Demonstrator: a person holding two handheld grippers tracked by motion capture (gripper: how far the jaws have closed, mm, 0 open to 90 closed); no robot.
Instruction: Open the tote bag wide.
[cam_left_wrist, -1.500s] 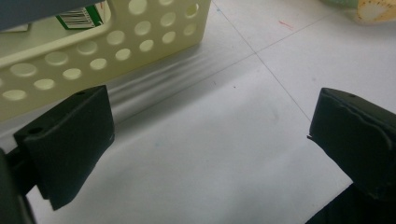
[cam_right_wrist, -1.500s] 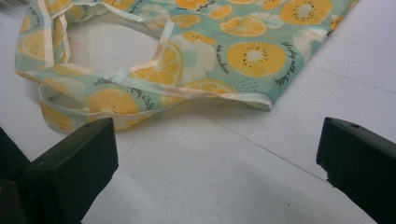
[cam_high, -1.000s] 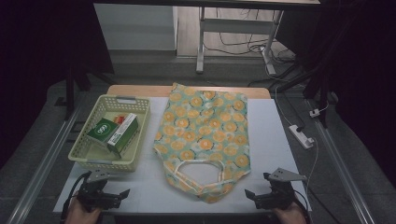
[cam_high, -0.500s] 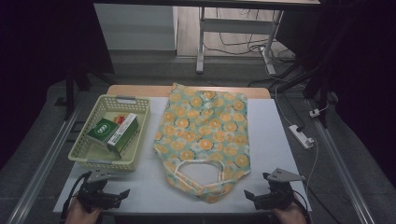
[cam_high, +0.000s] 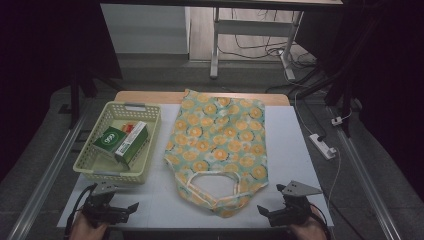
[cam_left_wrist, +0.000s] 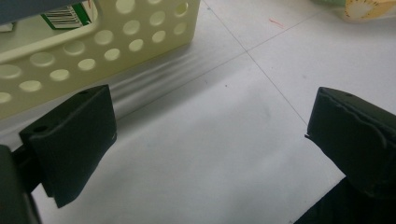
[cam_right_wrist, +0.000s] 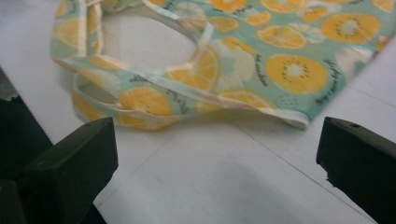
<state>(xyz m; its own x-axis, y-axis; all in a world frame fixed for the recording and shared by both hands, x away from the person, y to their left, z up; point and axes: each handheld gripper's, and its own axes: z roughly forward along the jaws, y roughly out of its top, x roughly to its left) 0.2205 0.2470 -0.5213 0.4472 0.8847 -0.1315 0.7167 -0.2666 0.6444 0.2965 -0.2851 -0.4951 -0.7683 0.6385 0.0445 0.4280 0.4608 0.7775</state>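
The bag (cam_high: 218, 145) is the landmark here: it lies flat in the middle of the white surface (cam_high: 295, 150), its handles (cam_high: 212, 189) and open mouth turned toward the person, which puts the part to be gripped within easy reach. Left of the bag and just beside it stands a basket (cam_high: 149, 150) holding a green box (cam_high: 108, 140) and a carton (cam_high: 131, 142) propped against each other, probably waiting as goods to go into the bag. Nearer the person than the basket, and left of the bag's handles, the left hand-held gripper (cam_high: 131, 207) rests low on the surface with its jaws wide apart and nothing between them; its own view looks across bare surface to the basket's perforated wall (cam_left_wrist: 93, 44). Right of the handles, the right hand-held gripper (cam_high: 262, 211) sits likewise on the near edge, jaws spread and empty, pointed at the bag's mouth (cam_right_wrist: 154, 37), so it seems best placed to take a handle first.
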